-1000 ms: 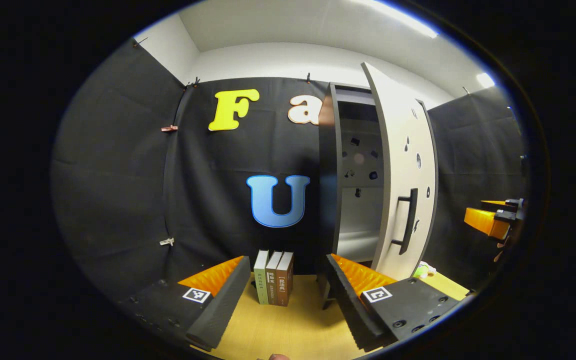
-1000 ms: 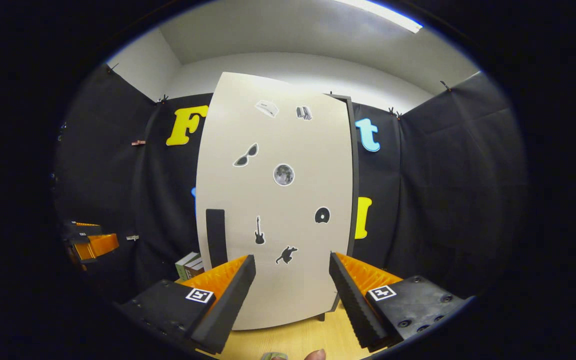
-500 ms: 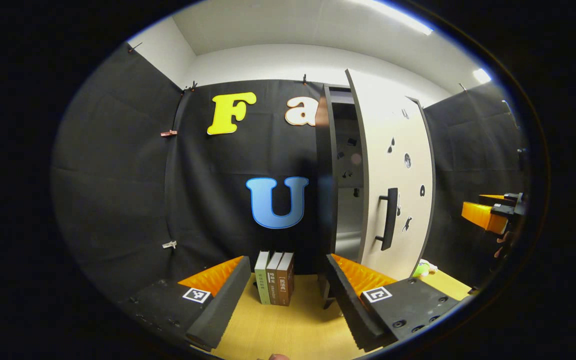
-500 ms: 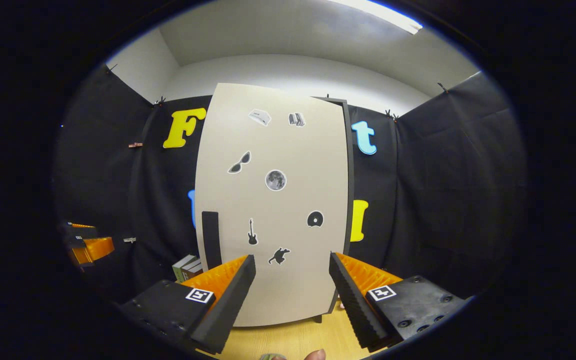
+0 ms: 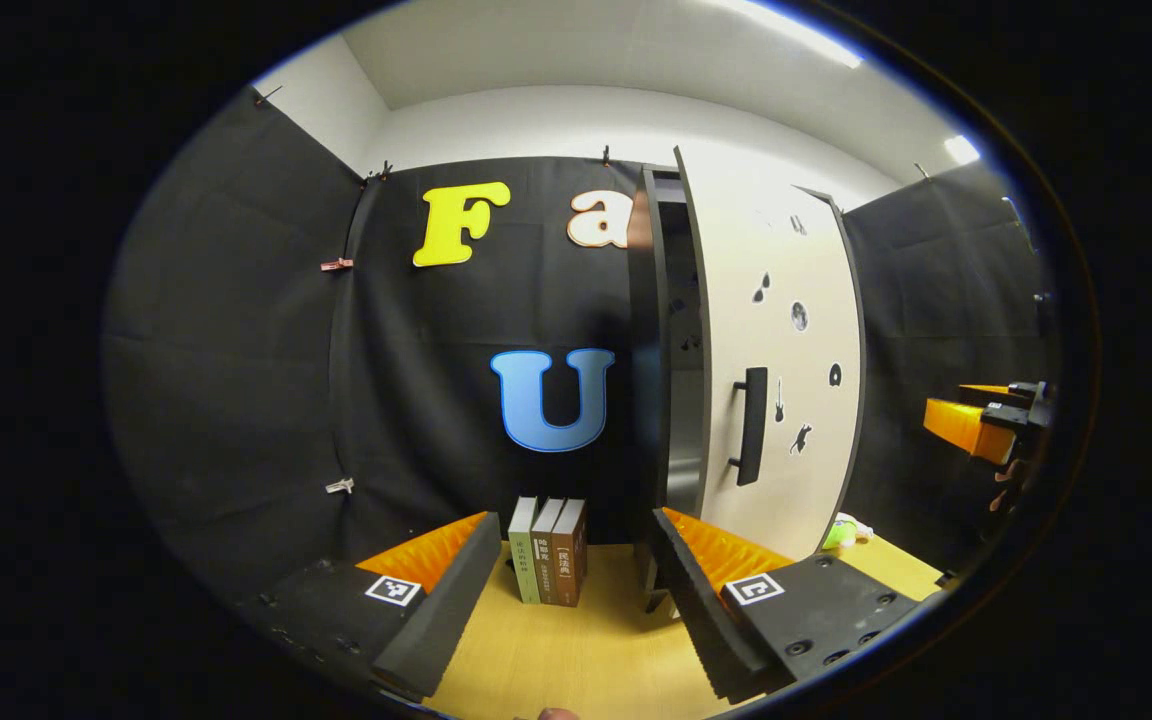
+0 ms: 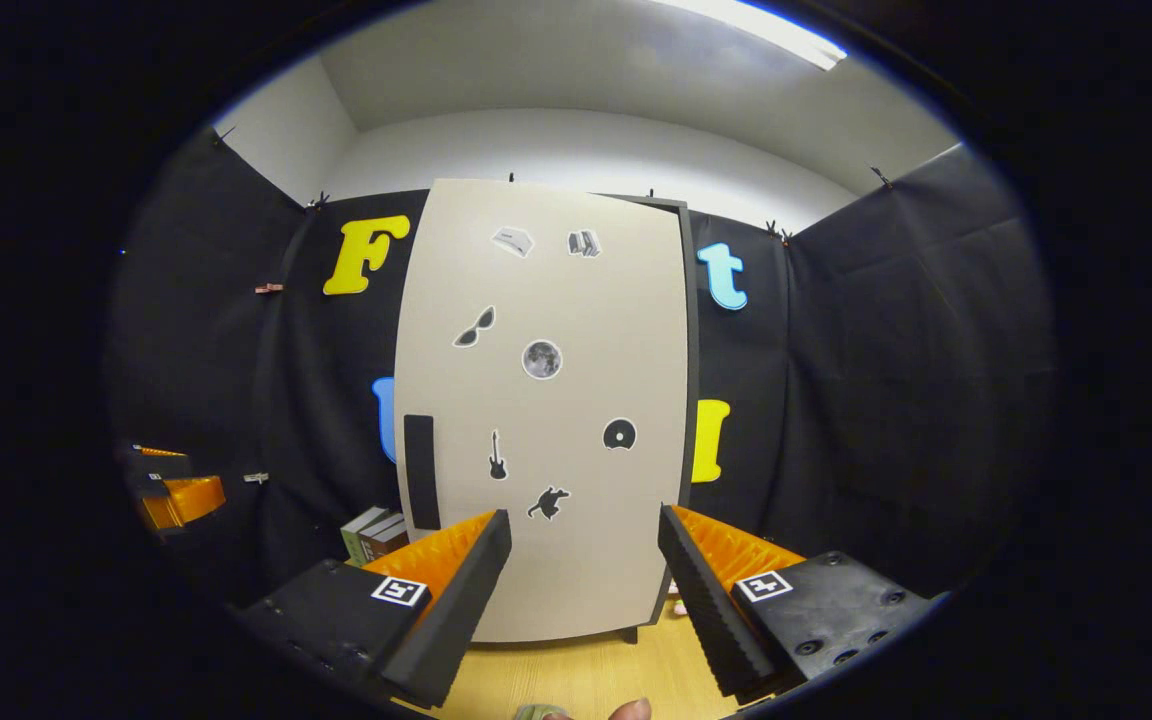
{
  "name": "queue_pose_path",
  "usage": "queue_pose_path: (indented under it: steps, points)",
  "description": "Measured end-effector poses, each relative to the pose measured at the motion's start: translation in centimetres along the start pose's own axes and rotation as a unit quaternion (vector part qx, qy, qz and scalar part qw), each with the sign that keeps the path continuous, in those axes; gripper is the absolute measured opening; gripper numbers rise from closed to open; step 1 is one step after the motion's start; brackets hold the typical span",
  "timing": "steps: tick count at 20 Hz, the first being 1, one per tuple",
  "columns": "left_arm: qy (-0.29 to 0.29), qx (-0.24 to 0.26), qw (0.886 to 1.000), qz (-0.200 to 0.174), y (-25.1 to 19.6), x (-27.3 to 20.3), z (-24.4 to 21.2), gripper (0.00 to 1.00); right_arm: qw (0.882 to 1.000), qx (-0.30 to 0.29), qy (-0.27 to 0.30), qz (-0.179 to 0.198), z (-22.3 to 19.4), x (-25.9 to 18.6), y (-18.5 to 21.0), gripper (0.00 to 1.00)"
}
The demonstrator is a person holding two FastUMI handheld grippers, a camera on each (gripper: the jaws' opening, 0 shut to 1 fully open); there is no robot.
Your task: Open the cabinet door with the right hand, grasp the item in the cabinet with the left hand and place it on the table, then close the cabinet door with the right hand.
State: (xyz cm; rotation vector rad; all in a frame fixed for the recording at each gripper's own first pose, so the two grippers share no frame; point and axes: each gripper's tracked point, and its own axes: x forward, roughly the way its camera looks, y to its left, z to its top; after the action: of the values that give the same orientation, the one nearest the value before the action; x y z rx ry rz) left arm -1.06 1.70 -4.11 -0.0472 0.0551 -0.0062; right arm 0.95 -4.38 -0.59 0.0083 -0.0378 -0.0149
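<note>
cabinet door (image 6: pixel 546 410) just ahead of right gripper (image 6: pixel 584 590), gripper open, nr shut

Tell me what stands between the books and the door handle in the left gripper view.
The cabinet's dark side panel and a narrow open gap, between the books and the handle.

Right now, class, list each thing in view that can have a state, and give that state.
Cabinet door: ajar, nearly closed.
Left gripper: open, holding nothing.
Right gripper: open, holding nothing, off the door.
Books: upright, side by side on the table.
</note>
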Motion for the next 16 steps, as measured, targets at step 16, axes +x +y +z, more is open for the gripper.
queue_pose_path:
  steps: [16]
  points:
    - [-0.006,0.003,1.0,-0.002,-0.2,-0.66,0.59,0.95,1.0,-0.003,-0.001,0.003,0.27,-0.65,0.19,0.96]
